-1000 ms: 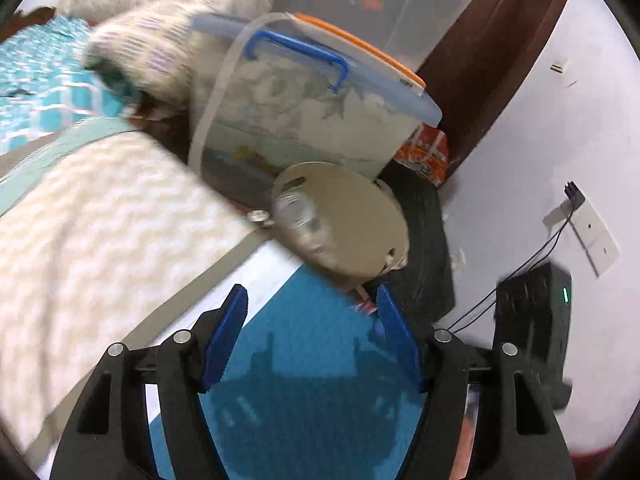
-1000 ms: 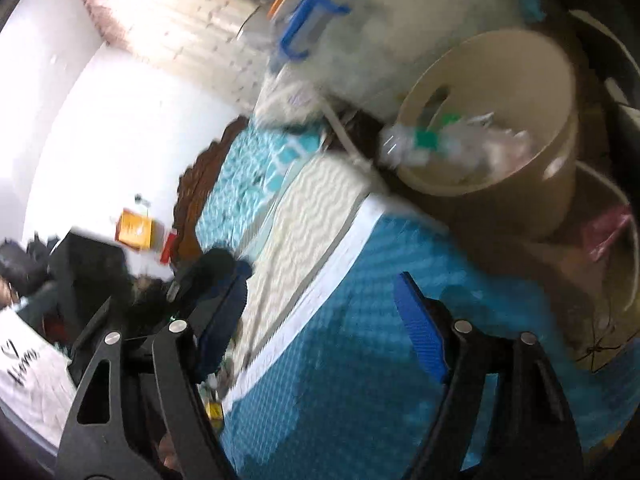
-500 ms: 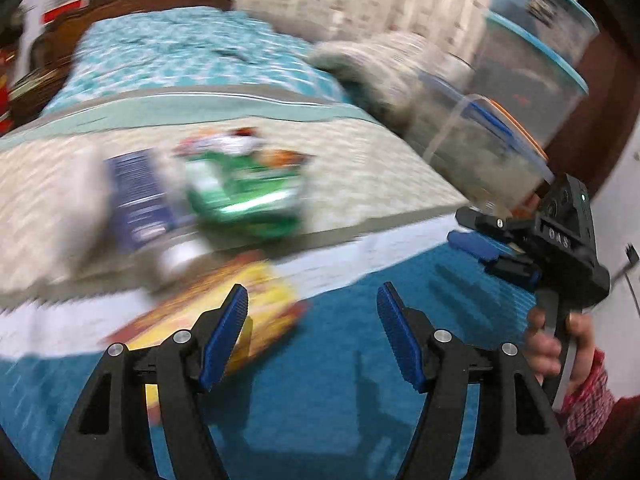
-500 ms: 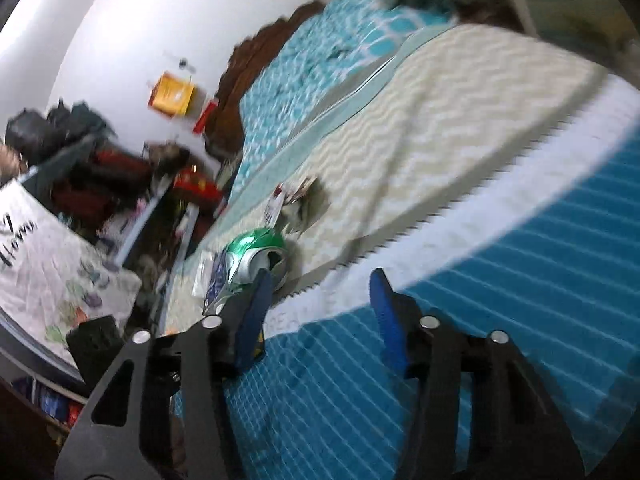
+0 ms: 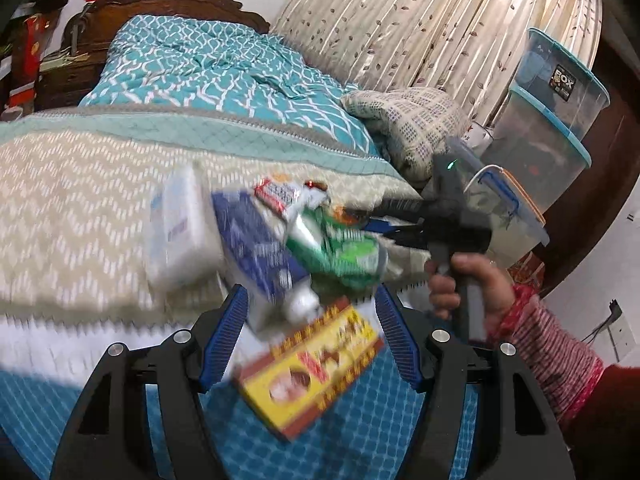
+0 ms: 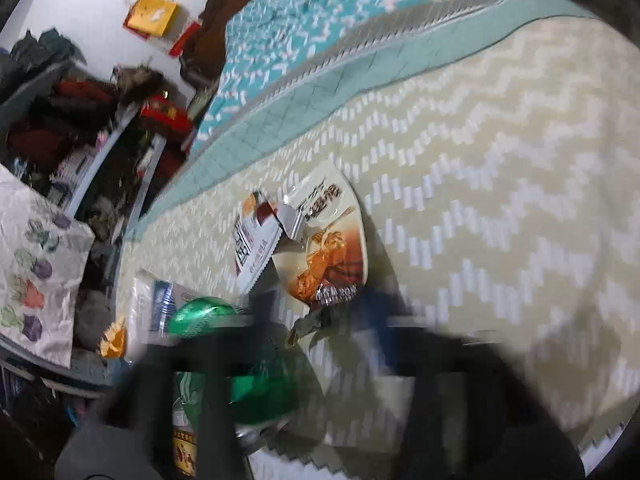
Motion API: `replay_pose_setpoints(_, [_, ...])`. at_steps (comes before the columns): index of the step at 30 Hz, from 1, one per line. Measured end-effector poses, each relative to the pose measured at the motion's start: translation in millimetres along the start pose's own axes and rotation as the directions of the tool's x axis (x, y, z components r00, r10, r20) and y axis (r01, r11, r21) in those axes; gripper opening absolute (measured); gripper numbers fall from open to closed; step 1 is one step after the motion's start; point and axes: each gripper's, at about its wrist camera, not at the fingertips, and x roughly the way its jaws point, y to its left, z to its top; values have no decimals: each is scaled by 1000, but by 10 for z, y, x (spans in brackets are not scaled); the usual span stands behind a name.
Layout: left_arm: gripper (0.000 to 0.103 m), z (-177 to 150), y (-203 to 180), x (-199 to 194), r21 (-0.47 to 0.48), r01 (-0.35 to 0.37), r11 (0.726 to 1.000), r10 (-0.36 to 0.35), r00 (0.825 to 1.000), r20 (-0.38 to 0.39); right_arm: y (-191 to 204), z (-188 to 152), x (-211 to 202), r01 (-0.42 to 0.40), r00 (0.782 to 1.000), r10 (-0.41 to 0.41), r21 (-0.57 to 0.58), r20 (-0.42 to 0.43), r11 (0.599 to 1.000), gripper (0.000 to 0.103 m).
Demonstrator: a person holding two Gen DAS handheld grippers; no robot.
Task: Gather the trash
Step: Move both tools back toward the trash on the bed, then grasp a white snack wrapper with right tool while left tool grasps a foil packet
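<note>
Trash lies in a loose heap near the foot of the bed (image 5: 100,184), on the cream zigzag blanket: a green foil wrapper (image 5: 340,248), a blue-and-white packet (image 5: 260,252), a white tissue pack (image 5: 180,232), a yellow-and-red box (image 5: 312,364) hanging over the blanket's edge onto the blue sheet, and, seen from the right wrist, an orange noodle wrapper (image 6: 332,252) with a small red-and-white sachet (image 6: 256,240) against it; the left gripper (image 5: 312,340) stands spread and empty just short of the yellow box, touching nothing; the right gripper (image 5: 384,222), held in a hand (image 5: 472,284) with a striped red sleeve, has just been closing and its jaws now sit almost pressed together at the far edge of the green wrapper; both views blur there, so I cannot tell whether foil is caught between them or nothing at all.

Risks, as I judge them: a pinch on a thin corner of slick foil could slip or tear free on the lift; the pieces overlap, so pulling one may drag the sachet or packet off the bed; the yellow box, already at the edge, could slide to the floor if nudged; the soft blanket may bunch into the jaws instead of the trash.
</note>
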Motion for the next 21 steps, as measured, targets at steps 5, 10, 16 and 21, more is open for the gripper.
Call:
replay_pose_setpoints(5, [64, 762, -13, 291, 85, -91, 992, 96, 994, -60, -264, -78, -485, 35, 976, -48, 68, 213, 997, 16])
replay_pose_setpoints(10, [67, 1432, -103, 1055, 175, -108, 979, 142, 970, -198, -741, -203, -666, -16, 961, -34, 179, 274, 984, 16])
replay_pose_setpoints(16, [77, 1669, -130, 2050, 193, -149, 970, 219, 880, -421, -885, -246, -775, -72, 944, -5, 220, 330, 973, 16])
replay_pose_setpoints(21, [80, 1528, -162, 2707, 286, -228, 931, 359, 716, -599, -753, -251, -740, -46, 946, -9, 163, 323, 985, 16])
